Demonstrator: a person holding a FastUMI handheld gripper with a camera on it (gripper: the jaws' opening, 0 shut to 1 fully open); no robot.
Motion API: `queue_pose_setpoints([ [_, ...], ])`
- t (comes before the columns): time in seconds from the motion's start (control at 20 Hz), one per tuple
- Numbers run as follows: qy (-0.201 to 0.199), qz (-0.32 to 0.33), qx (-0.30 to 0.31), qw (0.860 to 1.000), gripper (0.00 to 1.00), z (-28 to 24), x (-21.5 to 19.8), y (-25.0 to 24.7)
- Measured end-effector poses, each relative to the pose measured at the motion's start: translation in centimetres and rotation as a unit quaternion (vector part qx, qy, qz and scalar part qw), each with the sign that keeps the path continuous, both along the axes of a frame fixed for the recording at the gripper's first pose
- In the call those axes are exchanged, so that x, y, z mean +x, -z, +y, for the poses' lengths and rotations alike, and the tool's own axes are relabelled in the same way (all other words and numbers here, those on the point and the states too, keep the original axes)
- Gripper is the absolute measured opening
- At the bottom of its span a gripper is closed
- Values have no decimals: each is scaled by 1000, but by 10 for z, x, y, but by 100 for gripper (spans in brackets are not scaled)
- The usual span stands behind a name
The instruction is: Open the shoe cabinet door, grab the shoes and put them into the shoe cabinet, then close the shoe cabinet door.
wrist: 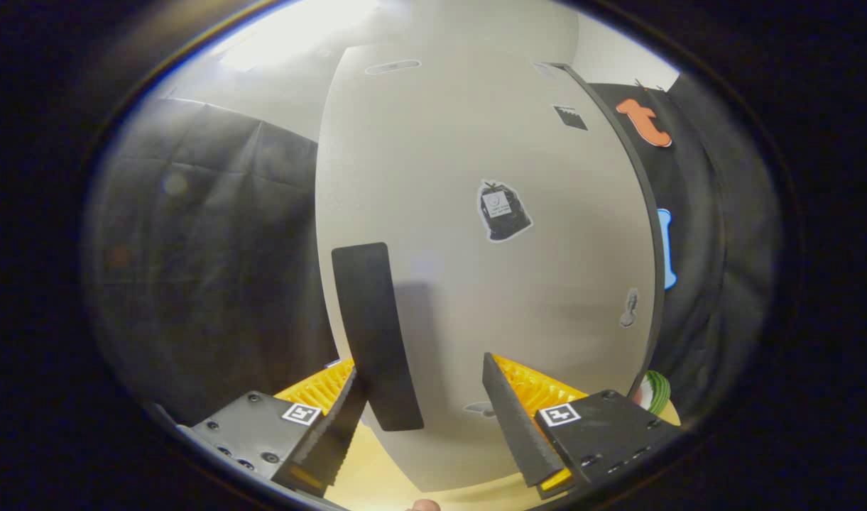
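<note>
The white shoe cabinet door [476,298] stands close in front of me. A tall black handle [373,333] runs down the door near its left edge. My gripper [420,375] is open right at the door. The lower part of the handle lies between the fingers, close against the left finger [341,419], while the right finger [515,419] stands well apart from it. A dark strip runs down the door's right edge [650,227]; whether the door is ajar I cannot tell.
Stickers dot the door, among them a black bag-shaped one [504,211]. A pale yellow surface [376,482] lies below. A green and white thing [657,390] peeks out past the cabinet's lower right. Black cloth wall [206,270] hangs to the left.
</note>
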State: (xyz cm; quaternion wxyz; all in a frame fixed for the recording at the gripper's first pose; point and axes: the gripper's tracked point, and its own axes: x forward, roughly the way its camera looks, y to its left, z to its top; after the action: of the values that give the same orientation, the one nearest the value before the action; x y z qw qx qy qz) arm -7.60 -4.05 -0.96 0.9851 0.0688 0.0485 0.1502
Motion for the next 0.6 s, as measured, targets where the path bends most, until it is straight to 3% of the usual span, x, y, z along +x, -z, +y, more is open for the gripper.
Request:
queue_pose_setpoints([
  [0.6, 48, -11, -27, 998, 95, 31, 52, 5],
])
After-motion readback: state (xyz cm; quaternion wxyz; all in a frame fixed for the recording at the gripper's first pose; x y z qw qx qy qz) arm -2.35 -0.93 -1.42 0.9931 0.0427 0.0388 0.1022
